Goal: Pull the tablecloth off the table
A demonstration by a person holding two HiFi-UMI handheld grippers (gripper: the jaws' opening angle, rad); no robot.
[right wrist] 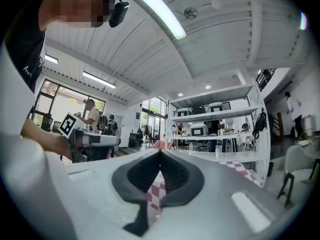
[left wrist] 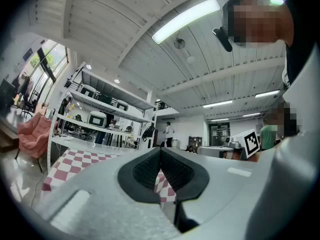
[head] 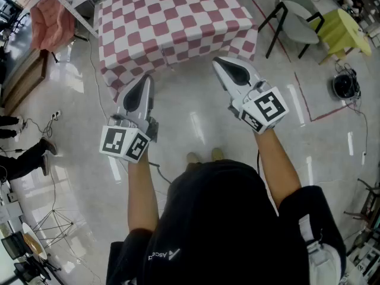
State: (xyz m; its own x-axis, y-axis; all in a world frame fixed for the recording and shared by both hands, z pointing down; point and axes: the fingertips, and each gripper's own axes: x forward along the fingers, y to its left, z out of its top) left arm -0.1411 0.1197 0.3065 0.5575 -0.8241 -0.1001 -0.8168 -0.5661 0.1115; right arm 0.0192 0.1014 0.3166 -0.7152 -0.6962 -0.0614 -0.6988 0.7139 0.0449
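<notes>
Glossy floor (head: 196, 120); cloth (head: 172, 22) lay fully spread. I had left gripper (head: 144, 83), right gripper (head: 221, 63) clenched, empty, near hem. Pull not begun.

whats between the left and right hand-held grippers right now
Only bare, shiny floor lies between the left hand-held gripper and the right hand-held gripper; the head view shows it.

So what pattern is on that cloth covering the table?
Red-and-white checks, all over the fabric tablecloth; clearest in the head view.
</notes>
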